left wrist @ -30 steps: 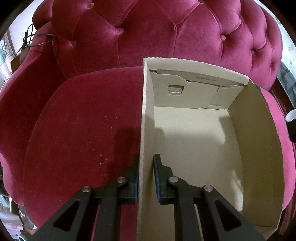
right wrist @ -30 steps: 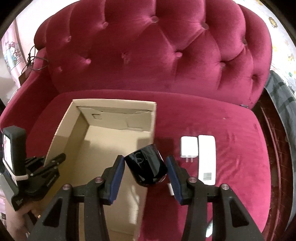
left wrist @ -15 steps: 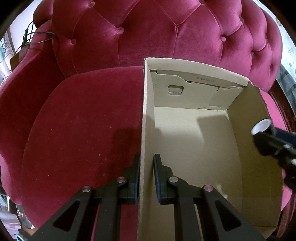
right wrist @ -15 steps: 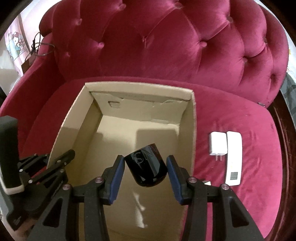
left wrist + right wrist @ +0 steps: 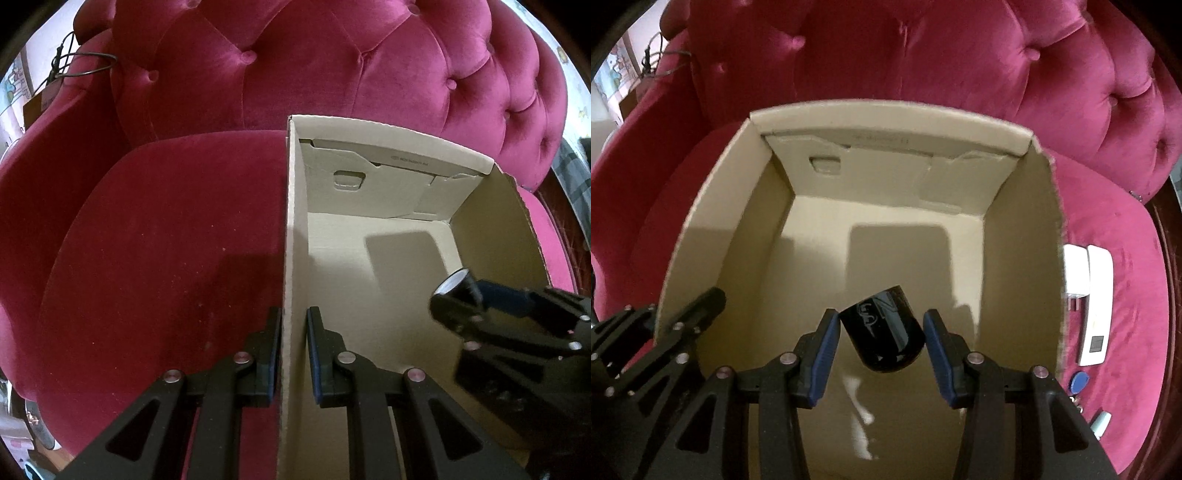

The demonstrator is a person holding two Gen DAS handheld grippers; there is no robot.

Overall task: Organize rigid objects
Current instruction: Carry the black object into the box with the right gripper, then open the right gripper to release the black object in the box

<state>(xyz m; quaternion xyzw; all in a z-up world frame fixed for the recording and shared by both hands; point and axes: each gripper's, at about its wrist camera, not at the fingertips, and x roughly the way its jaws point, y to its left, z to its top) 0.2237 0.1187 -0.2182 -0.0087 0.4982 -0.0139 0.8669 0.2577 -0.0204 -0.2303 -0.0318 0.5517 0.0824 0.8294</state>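
Observation:
An open cardboard box (image 5: 406, 140) stands on a crimson velvet sofa seat. My left gripper (image 5: 294, 321) is shut on the box's left wall (image 5: 294, 221), one pad outside and one inside. In the right wrist view that same gripper (image 5: 683, 314) shows at the box's left wall. My right gripper (image 5: 881, 325) is shut on a glossy black cylindrical container (image 5: 882, 339) with pale lettering, held tilted low inside the box (image 5: 886, 118), above its bare floor. The left wrist view shows the container (image 5: 452, 295) at the right side of the box, its pale end facing up.
On the seat to the right of the box lie a white plug adapter (image 5: 1075, 273), a long white device (image 5: 1099, 306), a blue tag (image 5: 1078, 380) and a small pale tube (image 5: 1102, 424). The tufted sofa back (image 5: 332, 66) rises behind. A cable loop (image 5: 85, 66) hangs at the left armrest.
My right gripper has carried the black container leftward and down, from over the box's right wall into the box. The left gripper has stayed clamped on the wall.

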